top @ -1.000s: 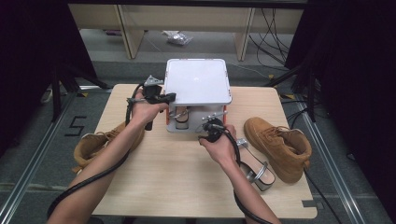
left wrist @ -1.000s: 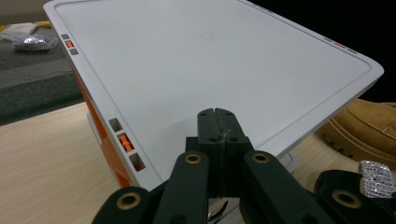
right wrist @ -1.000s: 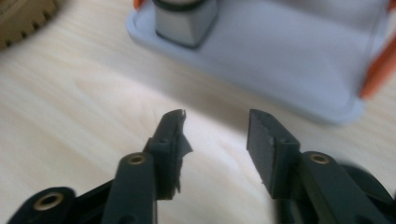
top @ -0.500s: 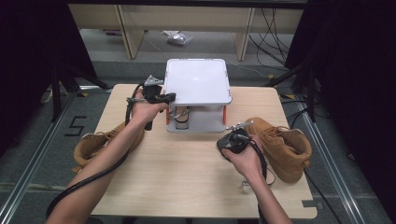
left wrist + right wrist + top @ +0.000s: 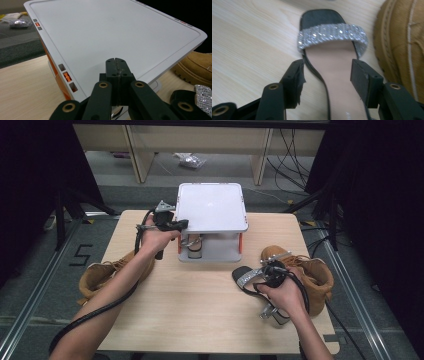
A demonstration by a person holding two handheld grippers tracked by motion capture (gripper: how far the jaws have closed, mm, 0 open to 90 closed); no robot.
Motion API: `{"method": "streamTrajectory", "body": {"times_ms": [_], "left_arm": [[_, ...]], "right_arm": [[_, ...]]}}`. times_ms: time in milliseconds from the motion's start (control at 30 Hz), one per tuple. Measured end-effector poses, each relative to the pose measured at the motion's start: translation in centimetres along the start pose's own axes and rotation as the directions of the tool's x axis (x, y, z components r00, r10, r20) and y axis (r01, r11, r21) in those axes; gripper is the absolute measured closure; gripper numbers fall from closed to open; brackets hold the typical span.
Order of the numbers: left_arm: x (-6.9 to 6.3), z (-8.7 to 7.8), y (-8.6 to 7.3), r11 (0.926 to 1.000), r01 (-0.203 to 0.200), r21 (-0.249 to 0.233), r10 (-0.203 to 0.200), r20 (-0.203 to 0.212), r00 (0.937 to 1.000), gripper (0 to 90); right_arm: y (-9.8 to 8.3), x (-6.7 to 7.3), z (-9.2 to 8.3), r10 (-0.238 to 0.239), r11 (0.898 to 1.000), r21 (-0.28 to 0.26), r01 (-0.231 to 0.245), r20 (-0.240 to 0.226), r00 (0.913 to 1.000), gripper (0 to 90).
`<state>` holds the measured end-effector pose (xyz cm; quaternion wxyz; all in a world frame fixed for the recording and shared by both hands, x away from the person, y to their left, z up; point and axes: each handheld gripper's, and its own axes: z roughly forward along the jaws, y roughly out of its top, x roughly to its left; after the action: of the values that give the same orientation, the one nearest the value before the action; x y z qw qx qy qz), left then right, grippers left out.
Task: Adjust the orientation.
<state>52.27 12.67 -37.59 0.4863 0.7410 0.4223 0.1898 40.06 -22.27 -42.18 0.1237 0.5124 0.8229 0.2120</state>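
The right gripper (image 5: 327, 75) has just been opening its jaws and straddles the sandal (image 5: 332, 47) on the surface beside the boot (image 5: 402, 42), likely for a grasp. The left gripper (image 5: 116, 62), jaws closed and empty, steadies the rack (image 5: 112, 32).

sandal (image 5: 332, 72): black sole, tan insole, silver glitter strap
boots (image 5: 305, 270): tan suede
rack (image 5: 212, 207): white top, orange side bits
table (image 5: 200, 310): light wood grain
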Motion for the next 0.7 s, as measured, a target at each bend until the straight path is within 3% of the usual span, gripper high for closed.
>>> {"method": "streamTrajectory", "body": {"times_ms": [67,133,333,400,433,567,600,700], "left_arm": [[0.0,0.0,0.0,1.0000,0.003,-0.002,-0.003,0.001,1.0000,89.6],[0.1,0.0,-0.1,0.9999,0.005,-0.010,-0.005,0.004,1.0000,89.6],[0.0,0.0,0.0,1.0000,0.005,-0.004,-0.005,0.005,1.0000,89.6],[0.0,0.0,0.0,1.0000,0.006,0.000,-0.006,0.000,1.0000,89.6],[0.0,0.0,0.0,1.0000,0.010,-0.002,-0.010,0.003,0.9999,89.6],[0.0,0.1,0.1,1.0000,0.006,0.001,-0.006,0.004,1.0000,89.6],[0.0,0.1,0.1,1.0000,0.005,0.000,-0.005,0.003,1.0000,89.6],[0.0,0.0,0.0,0.9999,0.009,-0.004,-0.009,0.006,0.9999,89.6]], "right_arm": [[-0.1,-0.1,0.0,0.012,1.000,0.009,-0.012,0.003,0.9999,43.5],[-0.3,-0.9,0.1,-0.008,0.998,0.056,0.009,-0.020,0.9998,41.6],[-0.1,-1.2,0.1,-0.052,0.993,0.103,0.054,-0.019,0.9985,39.6],[0.1,-1.4,0.1,-0.069,0.989,0.132,0.069,-0.011,0.9976,38.9],[0.3,-1.6,0.2,-0.102,0.983,0.154,0.101,-0.003,0.9948,37.5],[0.2,-2.0,0.8,-0.112,0.972,0.206,0.115,-0.023,0.9934,36.2],[0.2,-1.9,0.9,-0.098,0.970,0.221,0.098,-0.012,0.9951,36.2],[0.1,-2.3,1.5,-0.120,0.965,0.232,0.118,-0.005,0.9928,36.9]]}}
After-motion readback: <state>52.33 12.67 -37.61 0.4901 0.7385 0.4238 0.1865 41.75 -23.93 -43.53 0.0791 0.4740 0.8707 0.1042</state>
